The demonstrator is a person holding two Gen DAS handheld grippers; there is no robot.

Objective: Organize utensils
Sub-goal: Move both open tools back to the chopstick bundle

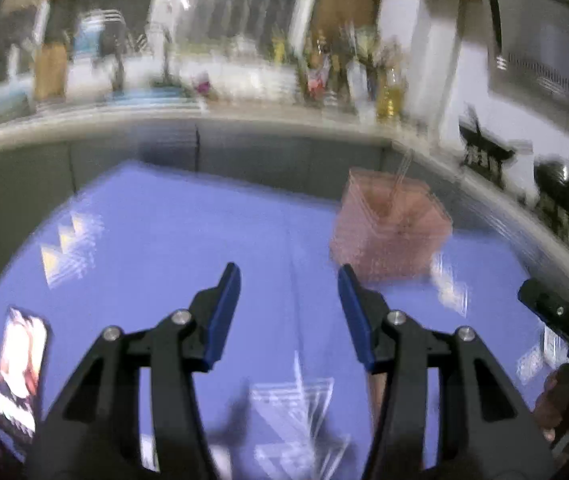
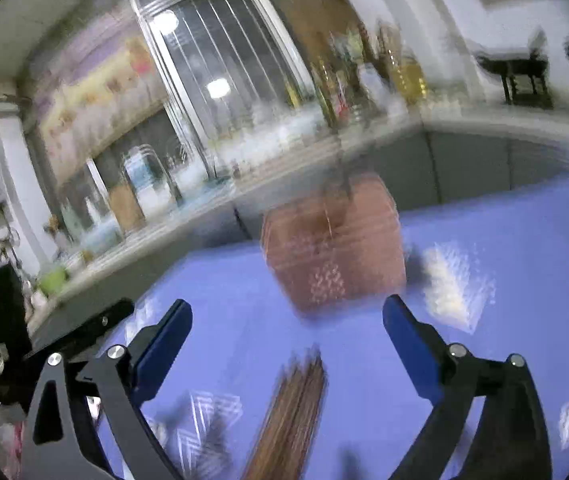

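Note:
Both views are motion-blurred. A pink mesh utensil holder [image 1: 390,224] stands on the blue tablecloth [image 1: 172,240], ahead and right of my left gripper [image 1: 289,278], which is open and empty. The holder also shows in the right wrist view [image 2: 332,248], with something thin standing in it. My right gripper [image 2: 286,312] is open and empty above the cloth. A bundle of brown chopsticks [image 2: 292,412] lies on the cloth between and below its fingers. The other gripper shows at the right edge of the left wrist view [image 1: 556,316].
A phone [image 1: 20,368] lies at the cloth's left. Shiny clear items [image 1: 296,400] lie on the cloth near the left gripper. A grey counter [image 1: 244,120] with bottles and jars runs behind the table. A black pot [image 1: 560,192] sits at the right.

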